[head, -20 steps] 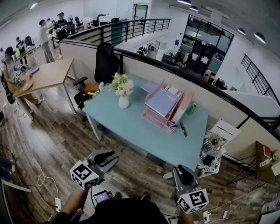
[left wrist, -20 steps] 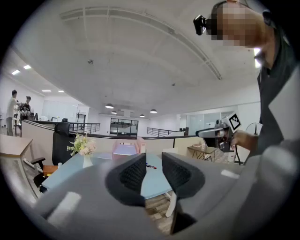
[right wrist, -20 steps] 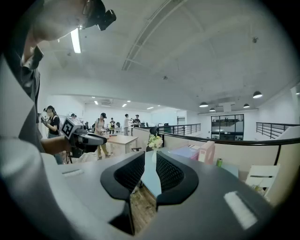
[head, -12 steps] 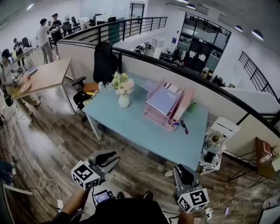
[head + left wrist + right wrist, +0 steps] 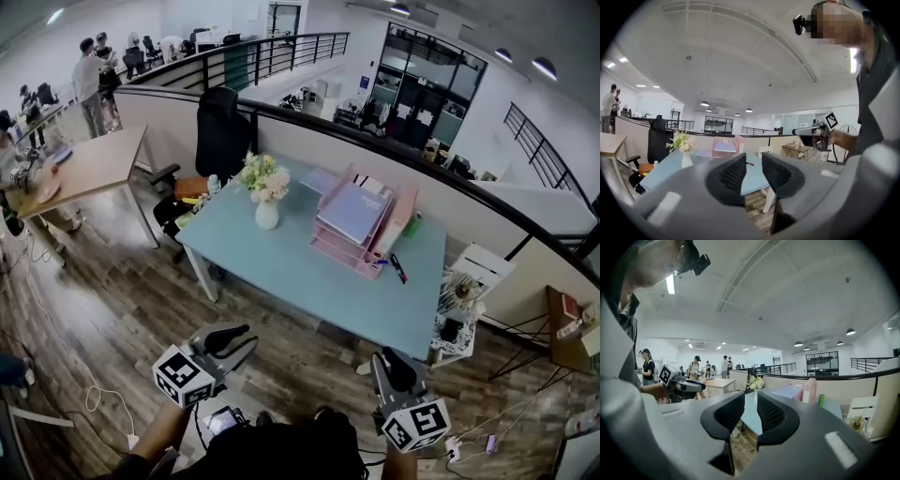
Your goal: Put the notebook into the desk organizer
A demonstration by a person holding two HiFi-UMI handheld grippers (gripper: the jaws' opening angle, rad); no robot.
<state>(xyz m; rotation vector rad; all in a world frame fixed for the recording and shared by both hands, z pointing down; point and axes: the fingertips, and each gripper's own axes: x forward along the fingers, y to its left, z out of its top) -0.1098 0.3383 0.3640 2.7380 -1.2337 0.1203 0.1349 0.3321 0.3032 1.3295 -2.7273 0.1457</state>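
Item: notebook (image 5: 354, 211), apparently resting on the pink desk organizer (image 5: 333, 253) near the surface's (image 5: 281, 272) far edge; left tongs (image 5: 249, 336) and right tongs (image 5: 389, 361) slightly apart, empty, well off; likely next: approach.

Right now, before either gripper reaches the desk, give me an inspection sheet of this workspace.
Surface: blue table on a wood floor.
Job's things: pink organizer on the table; what looks like a lavender notebook lies on its top tray.
Clutter: flower vase, pen, green bottle.
Grippers: left gripper and right gripper short of the table, jaws slightly apart, empty.
Cables: white cable on the floor.
Surroundings: black chair, people at far desks.
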